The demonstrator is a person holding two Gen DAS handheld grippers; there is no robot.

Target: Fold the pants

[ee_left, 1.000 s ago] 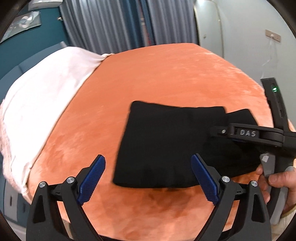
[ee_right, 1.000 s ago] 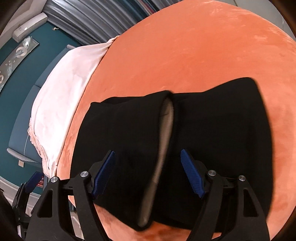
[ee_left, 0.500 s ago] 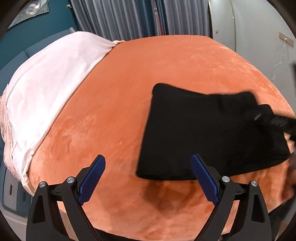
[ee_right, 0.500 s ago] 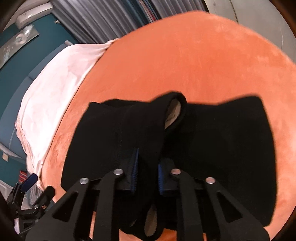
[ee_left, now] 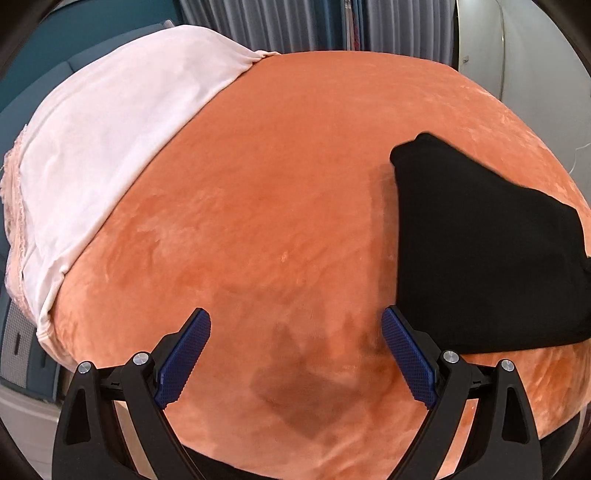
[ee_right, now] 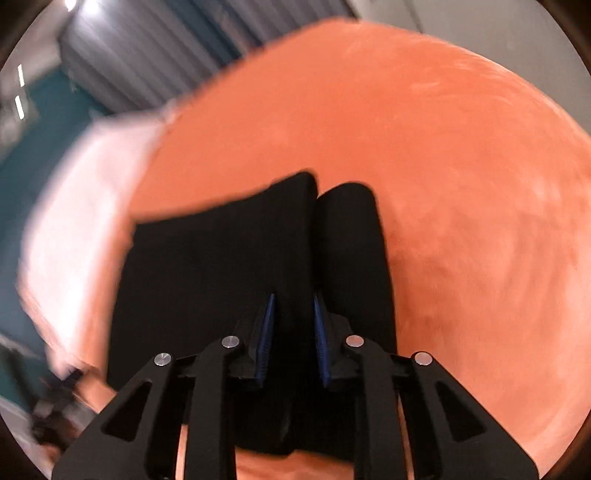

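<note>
The black pants (ee_left: 480,258) lie folded on the orange blanket (ee_left: 277,184), at the right of the left wrist view. My left gripper (ee_left: 295,317) hangs open over bare blanket just left of them, with nothing between its pads. In the blurred right wrist view the pants (ee_right: 214,277) show a flat left part and a raised fold on the right. My right gripper (ee_right: 291,306) has a bunch of that black cloth between its blue pads. Its jaws are narrow and opening slightly, the pads still against the cloth.
A pale pink sheet (ee_left: 110,147) covers the left end of the bed, seen blurred as the sheet (ee_right: 81,203) in the right wrist view. Grey curtains (ee_left: 388,22) and a white wall stand behind. The blanket drops off at the near edge.
My right gripper shut on the pants' middle edge and carried the cloth up and over, narrowing the right half. My left gripper slid left, so the pants now sit at its right.
</note>
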